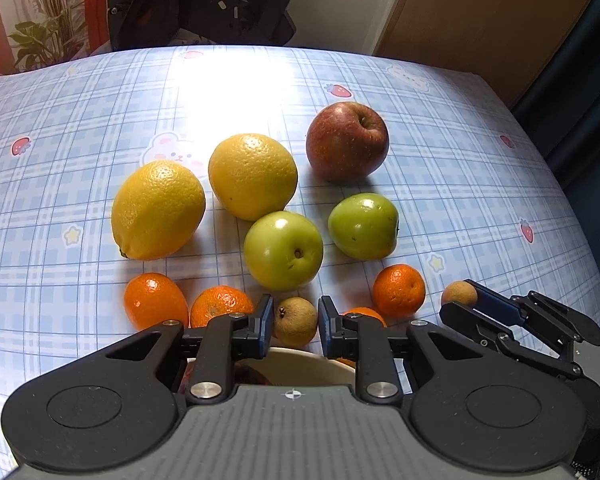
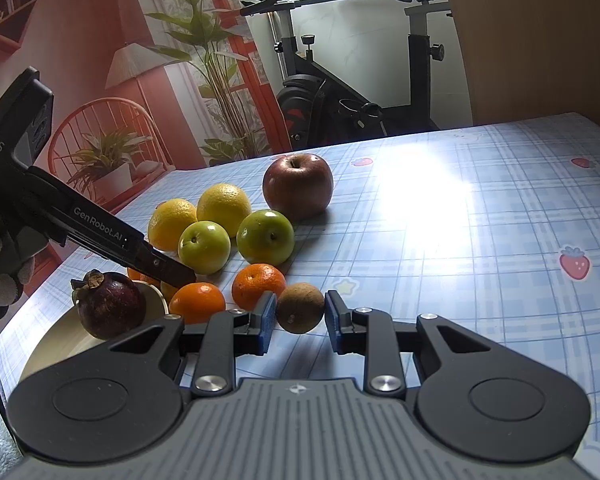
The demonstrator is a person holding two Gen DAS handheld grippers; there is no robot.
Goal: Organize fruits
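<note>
Gripping a brown longan [image 2: 300, 308], the right gripper [image 2: 300, 322] is closed; the left gripper [image 1: 294, 326], slightly parted, brackets another unpressed. Lifting toward the bowl [image 2: 60, 340] is judged next.

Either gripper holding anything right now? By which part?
Right gripper pinches a longan by its two opposite sides, one finger on each. Left gripper brackets a second longan; whether its fingers press on it cannot be told.

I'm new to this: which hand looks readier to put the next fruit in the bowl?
Probably the right: the right gripper is closed on a small brown fruit, with the bowl close beside it. The left gripper shows no clear grip.
</note>
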